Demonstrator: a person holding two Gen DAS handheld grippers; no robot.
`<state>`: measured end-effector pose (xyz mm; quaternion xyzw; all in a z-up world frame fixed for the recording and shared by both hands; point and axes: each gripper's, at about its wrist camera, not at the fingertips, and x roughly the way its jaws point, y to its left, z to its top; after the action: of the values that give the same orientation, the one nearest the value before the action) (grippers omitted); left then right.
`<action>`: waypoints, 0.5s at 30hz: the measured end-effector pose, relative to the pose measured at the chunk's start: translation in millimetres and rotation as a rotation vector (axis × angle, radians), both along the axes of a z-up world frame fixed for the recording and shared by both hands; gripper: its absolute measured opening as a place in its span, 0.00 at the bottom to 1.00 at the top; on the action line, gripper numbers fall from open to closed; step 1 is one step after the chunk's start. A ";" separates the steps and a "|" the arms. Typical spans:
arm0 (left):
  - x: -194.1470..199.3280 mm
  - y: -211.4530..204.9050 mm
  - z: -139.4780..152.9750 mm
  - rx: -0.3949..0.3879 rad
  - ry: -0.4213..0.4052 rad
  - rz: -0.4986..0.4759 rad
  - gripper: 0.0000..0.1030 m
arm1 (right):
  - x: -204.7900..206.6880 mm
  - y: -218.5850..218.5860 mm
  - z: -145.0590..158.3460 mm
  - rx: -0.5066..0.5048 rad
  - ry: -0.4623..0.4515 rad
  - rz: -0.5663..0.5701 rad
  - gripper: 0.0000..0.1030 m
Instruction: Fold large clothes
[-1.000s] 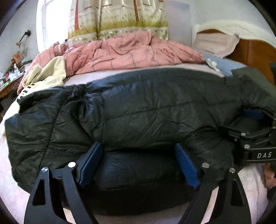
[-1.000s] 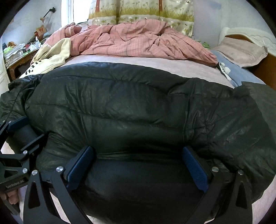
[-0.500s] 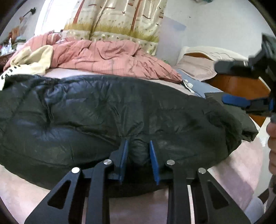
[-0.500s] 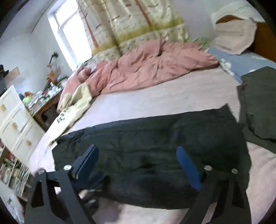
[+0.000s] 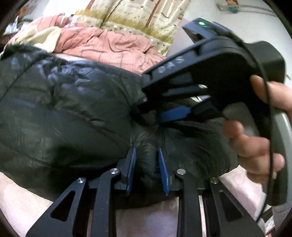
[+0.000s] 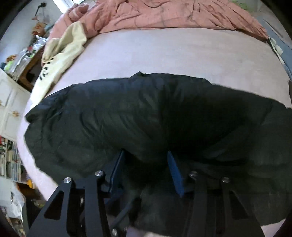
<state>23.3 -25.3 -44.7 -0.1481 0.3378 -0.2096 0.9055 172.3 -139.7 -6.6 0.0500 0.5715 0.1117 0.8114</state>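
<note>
- The bed (image 6: 164, 52) carries everything; its pale pink sheet lies bare in a wide band between the jacket and the quilt, and bare again in a narrow strip along the near edge under the left gripper.
- The jacket (image 6: 127, 118), black and puffy, lies across the bed's near half, its long side running with the near edge. Its far edge is a clean line against the sheet; its left end stops short of the bed's left edge, and its right end runs out of view.
- The quilt (image 6: 173, 14), pink and rumpled, is heaped along the far edge, well apart from the jacket.
- A cream garment (image 6: 60, 51) trails down the far-left corner, its lower end near the jacket's left end.
- The right gripper (image 6: 146, 155) has its blue pads part closed around a thick fold of jacket at the near edge, fabric bulging between them.
- The left gripper (image 5: 147, 155) pinches a puckered ridge of jacket between close-set pads, near the bed's near edge.
- In the left wrist view the right gripper (image 5: 209, 87) sits just above the left one, a hand (image 5: 255, 131) round its handle.
</note>
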 end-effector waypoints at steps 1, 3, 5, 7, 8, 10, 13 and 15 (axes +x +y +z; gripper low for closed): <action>0.1 -0.1 -1.2 0.002 0.007 -0.005 0.25 | 7.5 3.5 -1.5 -0.030 -0.004 0.000 0.51; 1.6 -1.8 -2.7 0.016 0.020 -0.003 0.25 | 22.1 4.5 -7.3 -0.038 0.015 -0.025 0.51; 1.6 -4.6 -3.0 0.037 0.021 0.002 0.25 | 38.3 3.6 -12.4 -0.039 0.021 -0.046 0.51; 1.6 -6.3 -4.1 0.048 0.024 0.004 0.25 | 53.1 0.2 -17.6 -0.033 0.005 -0.089 0.51; 1.4 -6.2 -5.0 0.048 0.026 0.003 0.25 | 59.0 -1.0 -20.6 -0.032 -0.006 -0.099 0.51; 2.2 -5.3 -6.0 0.042 0.031 -0.001 0.25 | 65.7 -0.5 -24.5 -0.044 -0.024 -0.109 0.51; 0.5 -5.3 -6.3 0.043 0.032 -0.011 0.25 | 55.1 -8.4 -6.9 -0.008 -0.091 -0.109 0.51; 0.5 -6.3 -5.6 0.052 0.028 -0.011 0.25 | 22.0 -26.3 21.5 0.045 -0.197 -0.097 0.50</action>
<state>23.9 -31.6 -50.3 -0.1257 0.3567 -0.2038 0.9030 194.4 -166.0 14.9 0.0844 0.4832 0.0894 0.8668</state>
